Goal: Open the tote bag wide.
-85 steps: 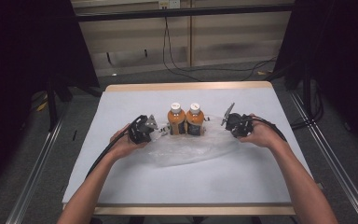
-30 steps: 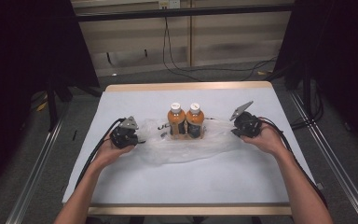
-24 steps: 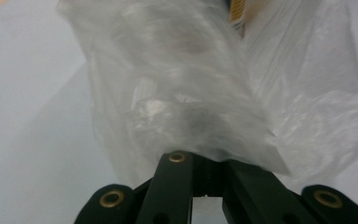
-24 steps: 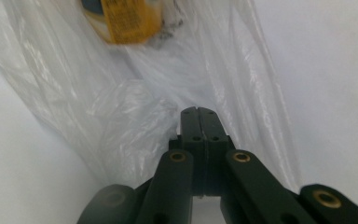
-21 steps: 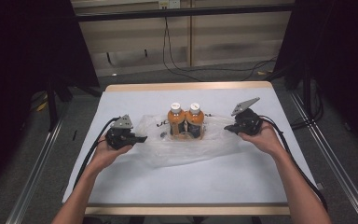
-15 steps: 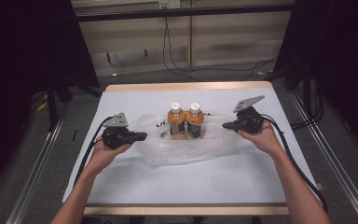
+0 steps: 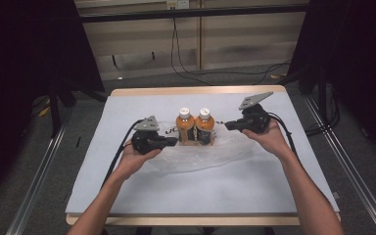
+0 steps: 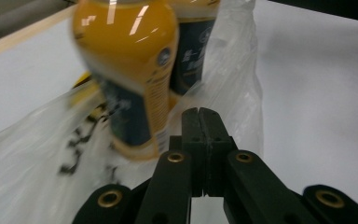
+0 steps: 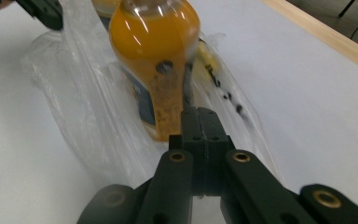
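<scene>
The left claw [image 7: 172, 141] and the right claw [image 7: 229, 125] flank two orange drink bottles in the high view, each held in a hand, tips aimed inward. The left bottle [image 7: 185, 127] and right bottle [image 7: 204, 126] stand upright, touching, mid-worktop [image 7: 127, 191], on a clear plastic bag [image 7: 200, 156] that spreads toward the person.

In the left gripper view, the left claw [image 8: 199, 122] is clenched, jaws pressed together at the bag's [image 8: 37, 154] edge; whether film is pinched, I cannot tell. A bottle [image 8: 126, 70] stands just beyond.

In the right gripper view, the right claw [image 9: 199, 122] is likewise clenched, against the bag [image 9: 88, 116], beside a bottle [image 9: 156, 60]; a pinch is again unclear.
</scene>
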Demonstrator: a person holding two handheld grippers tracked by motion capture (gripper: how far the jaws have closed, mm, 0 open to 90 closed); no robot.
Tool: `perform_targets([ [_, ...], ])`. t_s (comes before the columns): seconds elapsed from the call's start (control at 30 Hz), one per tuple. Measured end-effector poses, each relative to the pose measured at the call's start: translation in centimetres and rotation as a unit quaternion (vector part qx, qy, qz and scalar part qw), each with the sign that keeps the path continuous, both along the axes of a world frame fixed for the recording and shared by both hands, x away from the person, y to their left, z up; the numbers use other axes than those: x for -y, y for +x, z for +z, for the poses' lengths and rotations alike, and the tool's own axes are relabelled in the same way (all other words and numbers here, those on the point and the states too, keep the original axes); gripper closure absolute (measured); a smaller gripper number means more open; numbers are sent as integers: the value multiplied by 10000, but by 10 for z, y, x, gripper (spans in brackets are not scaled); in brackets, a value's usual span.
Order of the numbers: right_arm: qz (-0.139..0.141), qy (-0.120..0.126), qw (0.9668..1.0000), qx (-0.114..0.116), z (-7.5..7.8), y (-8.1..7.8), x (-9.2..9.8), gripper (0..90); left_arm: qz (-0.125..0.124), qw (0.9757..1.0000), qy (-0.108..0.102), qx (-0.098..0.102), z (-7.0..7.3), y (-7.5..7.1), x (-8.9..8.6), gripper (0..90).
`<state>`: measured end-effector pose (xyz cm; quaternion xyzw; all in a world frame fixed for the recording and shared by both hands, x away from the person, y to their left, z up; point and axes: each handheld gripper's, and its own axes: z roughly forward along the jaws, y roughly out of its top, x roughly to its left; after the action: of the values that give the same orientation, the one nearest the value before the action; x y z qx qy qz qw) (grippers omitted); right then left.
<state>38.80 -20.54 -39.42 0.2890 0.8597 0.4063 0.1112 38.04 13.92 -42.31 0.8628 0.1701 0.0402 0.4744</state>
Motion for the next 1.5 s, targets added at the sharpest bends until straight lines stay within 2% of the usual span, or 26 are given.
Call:
perform_targets([
  [0.07, -21, -15, 10000, -85, -3, 9, -9, 900, -24, 9999, 115, -68, -6, 3, 14, 895],
  [0.1, -6, -100, 9999, -113, -7, 14, -14, 900, -19, 9998, 150, -138, -10, 4, 21, 895],
  [0.17, 24, -177, 9996, -220, -17, 20, -24, 900, -129, 9993, 318, -153, -15, 5, 32, 894],
  [0.23, 83, -278, 9990, -328, -27, 27, -32, 900, -131, 9990, 385, -163, -20, 5, 40, 894],
  [0.27, 83, -317, 9988, -366, -32, 30, -35, 900, -122, 9988, 461, -102, -20, 5, 43, 894],
  [0.33, 15, -247, 9984, -503, -40, 36, -37, 900, -65, 9991, 418, -70, -22, 5, 45, 896],
  [0.47, -79, -487, 9968, -627, -55, 42, -40, 900, 173, 9980, 612, 11, -27, 11, 44, 898],
  [0.57, -118, -491, 9963, -698, -63, 47, -42, 900, 218, 9976, 645, -102, -33, 13, 46, 900],
  [0.63, -154, -539, 9956, -755, -66, 49, -45, 900, 112, 9953, 961, -43, -39, 13, 51, 900],
  [0.7, -150, -587, 9953, -754, -69, 52, -48, 900, 86, 9948, 1011, -66, -45, 11, 54, 900],
  [0.73, -114, -618, 9952, -745, -69, 54, -49, 900, 40, 9925, 1220, 15, -49, 8, 57, 900],
  [0.77, -146, -618, 9949, -782, -71, 56, -51, 900, -2, 9920, 1266, 22, -51, 6, 58, 900],
  [0.8, -157, -649, 9945, -812, -71, 57, -52, 900, -51, 9905, 1377, -12, -52, 4, 61, 900],
  [0.87, -188, -695, 9935, -879, -72, 62, -56, 900, -267, 9867, 1599, 67, -51, 0, 60, 900],
  [0.9, -202, -697, 9933, -904, -73, 64, -57, 900, -200, 9886, 1489, -16, -51, -4, 62, 900],
  [1.0, -288, -598, 9925, -1024, -76, 71, -59, 900, -323, 9872, 1563, 35, -51, -10, 61, 900],
  [1.1, -385, -574, 9909, -1156, -79, 76, -58, 900, -346, 9876, 1529, 40, -51, -15, 60, 900],
  [1.13, -400, -575, 9904, -1194, -80, 77, -58, 900, -411, 9865, 1583, 43, -50, -16, 60, 900],
  [1.17, -422, -536, 9907, -1178, -81, 79, -57, 900, -387, 9873, 1543, 17, -51, -19, 60, 900],
  [1.33, -548, -597, 9887, -1258, -79, 86, -59, 900, -588, 9847, 1637, 70, -49, -32, 59, 900],
  [1.37, -614, -595, 9878, -1304, -79, 88, -61, 900, -623, 9858, 1557, 57, -50, -35, 58, 900],
  [1.4, -624, -622, 9878, -1285, -79, 90, -61, 900, -664, 9850, 1592, 46, -49, -37, 57, 900],
  [1.5, -704, -648, 9864, -1337, -78, 94, -63, 900, -710, 9849, 1581, 45, -50, -41, 56, 900],
])
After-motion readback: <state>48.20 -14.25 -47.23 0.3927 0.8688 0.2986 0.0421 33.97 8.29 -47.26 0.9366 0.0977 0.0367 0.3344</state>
